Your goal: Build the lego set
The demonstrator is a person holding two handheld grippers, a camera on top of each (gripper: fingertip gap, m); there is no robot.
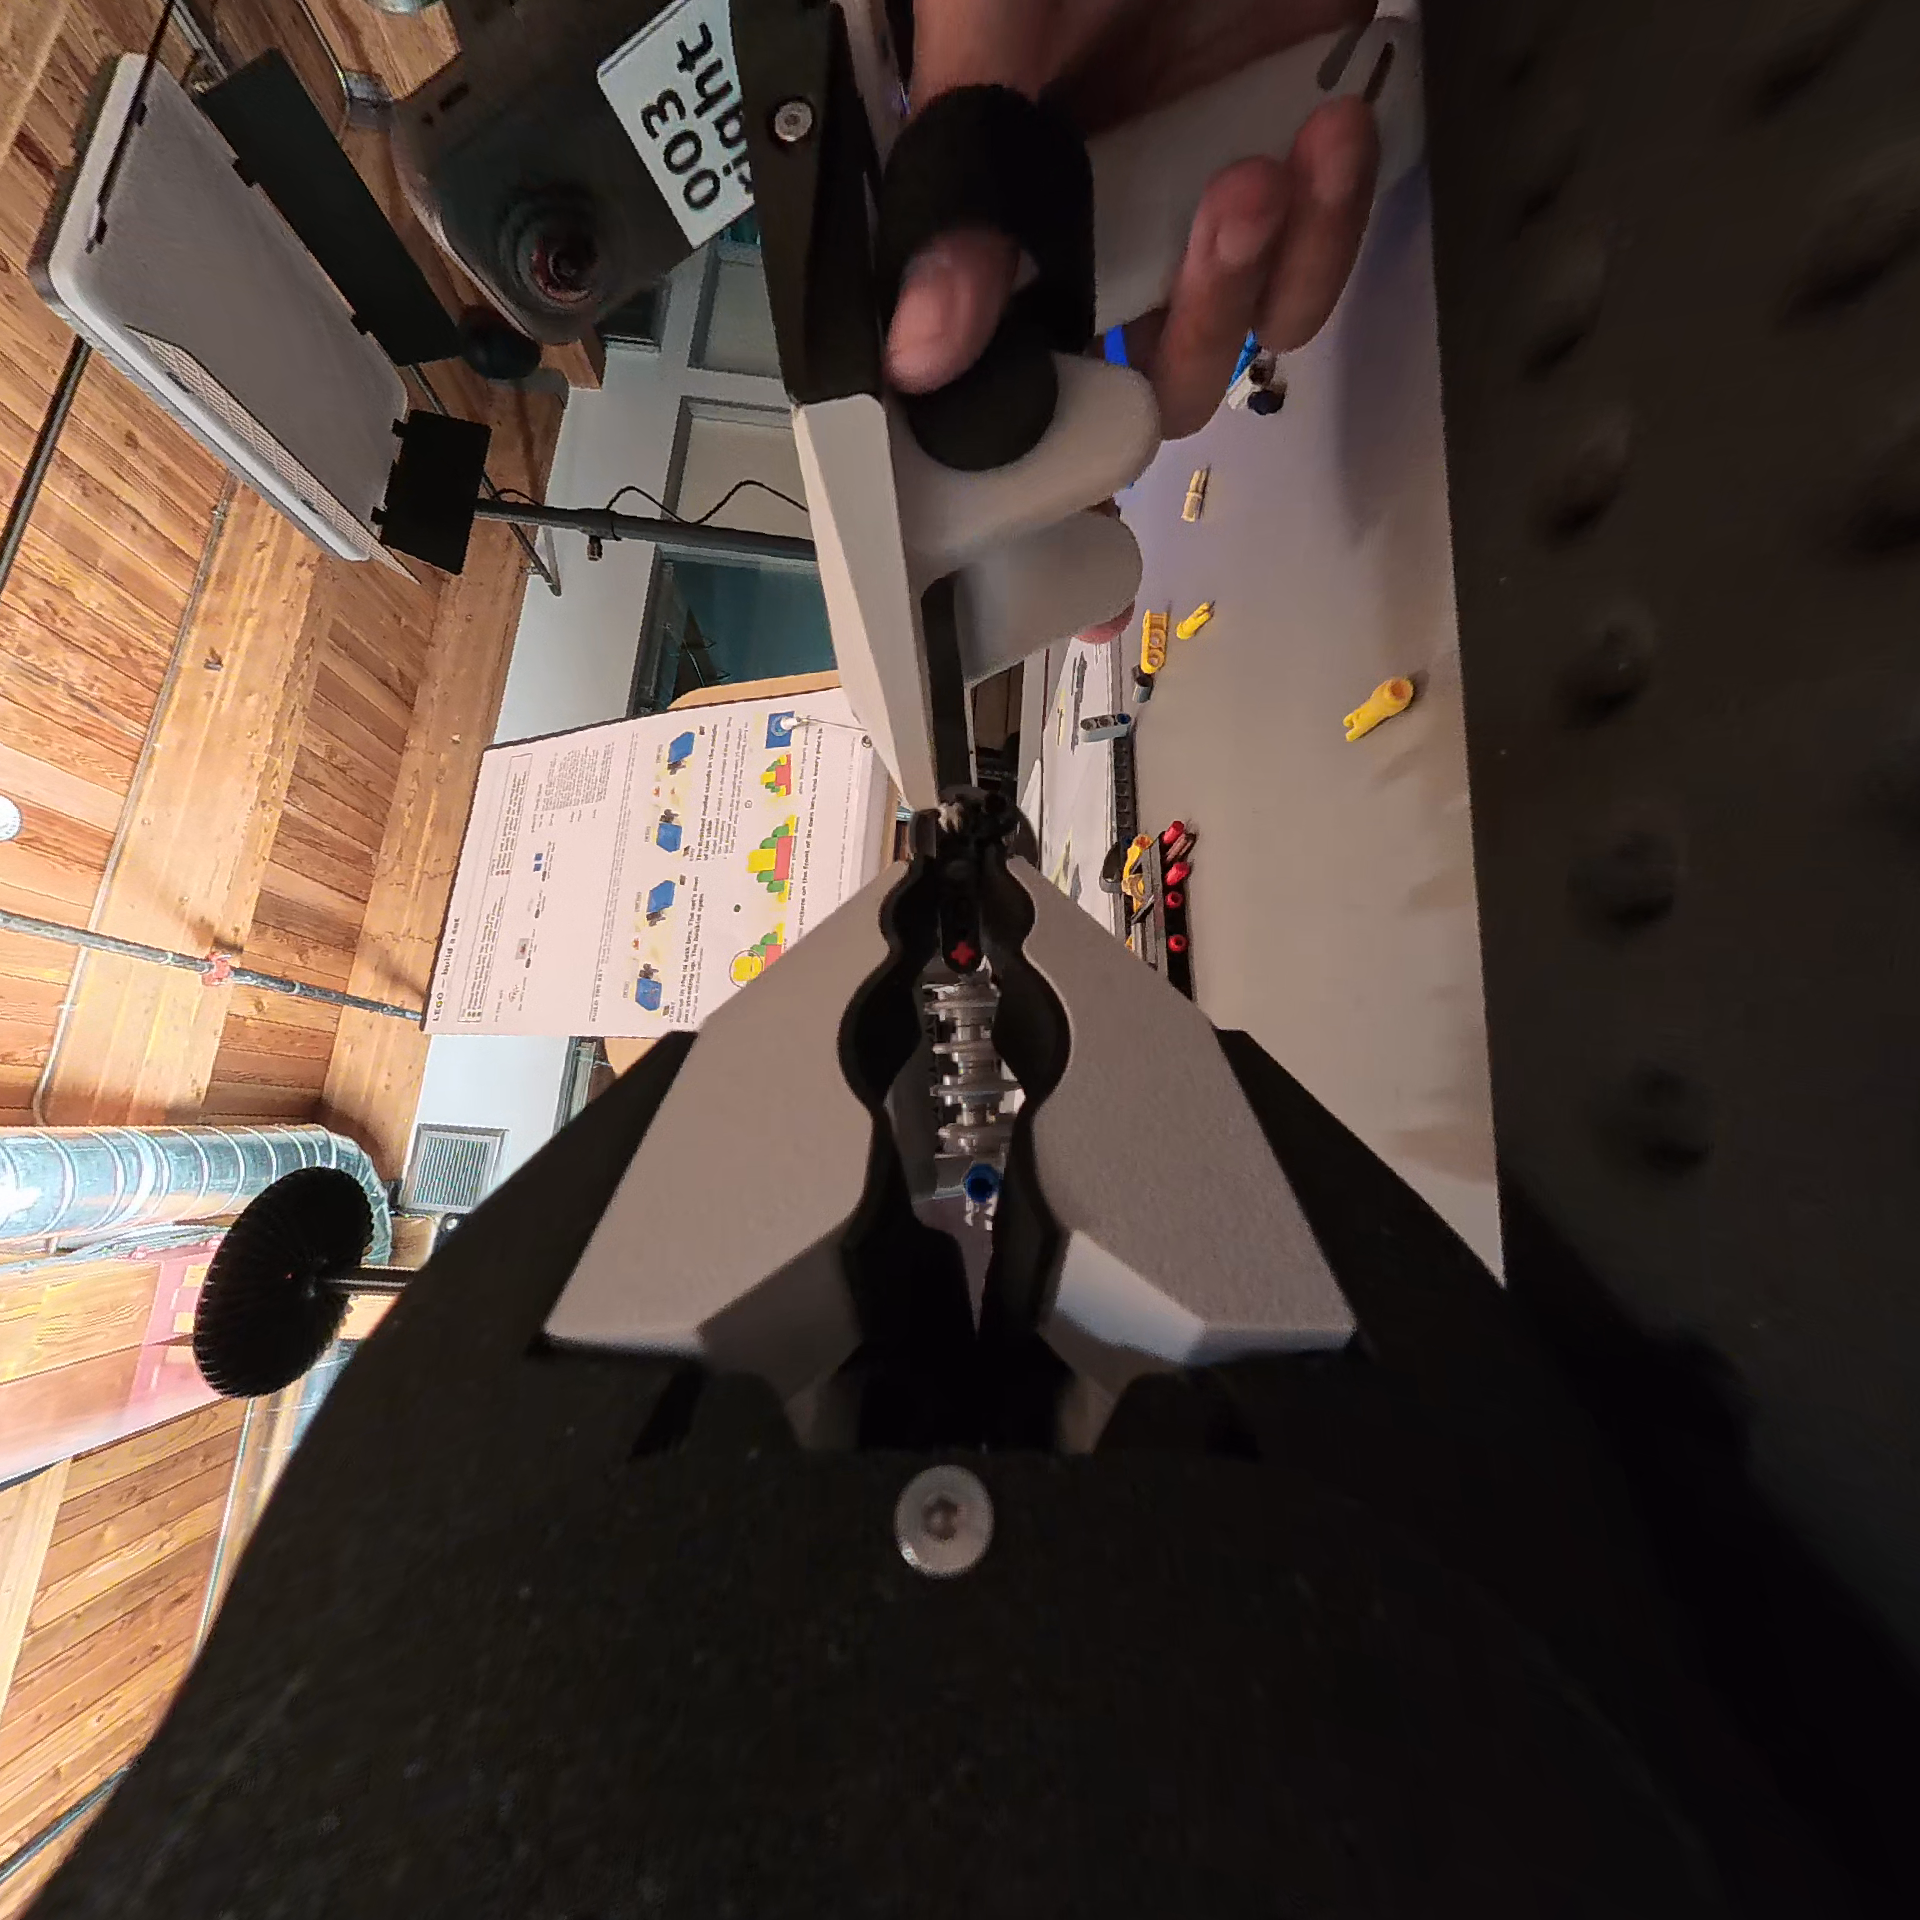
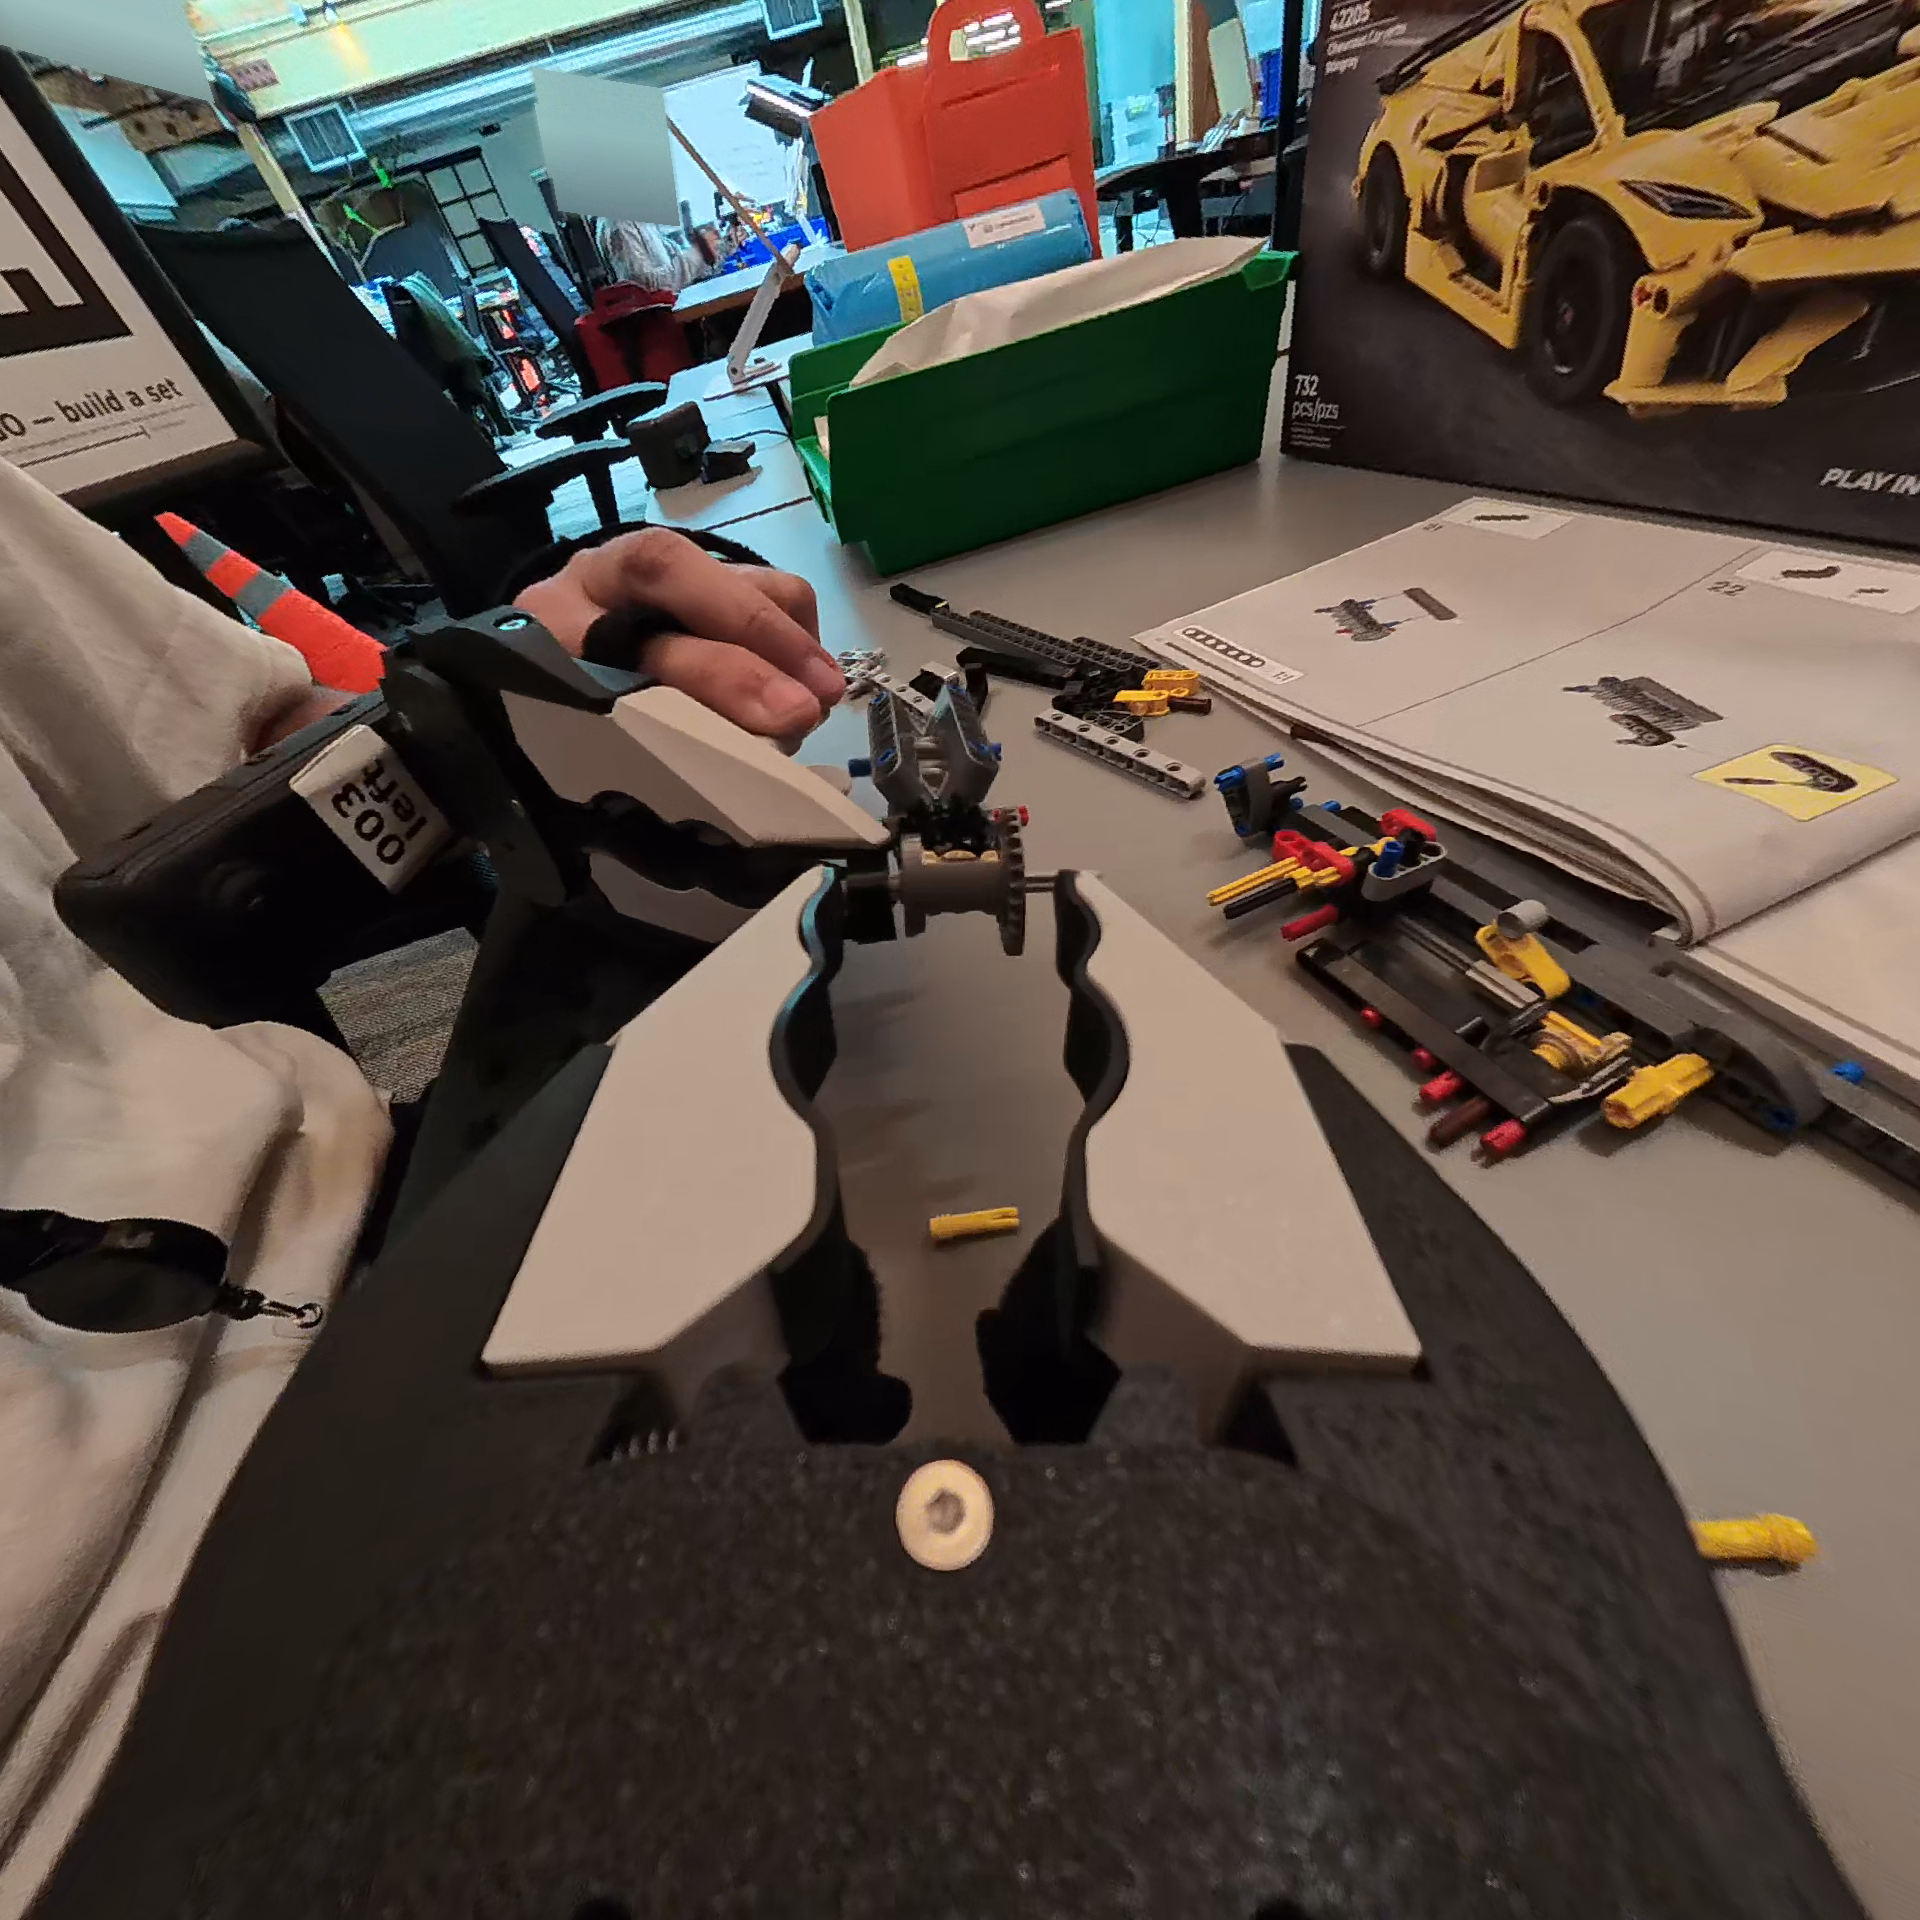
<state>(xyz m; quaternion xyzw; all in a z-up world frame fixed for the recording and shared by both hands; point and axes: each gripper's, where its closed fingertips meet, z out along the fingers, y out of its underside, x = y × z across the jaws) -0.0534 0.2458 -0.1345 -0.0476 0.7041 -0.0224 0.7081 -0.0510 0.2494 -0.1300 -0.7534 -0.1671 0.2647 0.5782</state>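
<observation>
A small lego assembly [image 2: 935,758], a grey V-shaped engine block with blue pins, carries a dark gear [image 2: 1010,883] on an axle below it. My left gripper [image 2: 878,844] comes in from the left and is shut on the assembly, holding it above the grey table [image 2: 1558,1403]. In the left wrist view my left gripper [image 1: 961,883] is clamped on the assembly [image 1: 966,1049]. My right gripper [image 2: 954,888] stands with its jaws partly apart, and the axle's two ends touch both fingertips. It also shows in the left wrist view [image 1: 961,805], meeting the assembly from above.
A yellow pin [image 2: 971,1226] lies under my right gripper, another yellow piece [image 2: 1756,1538] near the front. A long black chassis part [image 2: 1507,997] with coloured pins, black beams [image 2: 1039,634], an open instruction booklet [image 2: 1558,707], a green bin [image 2: 1039,436] and the set's box [image 2: 1610,239] lie to the right.
</observation>
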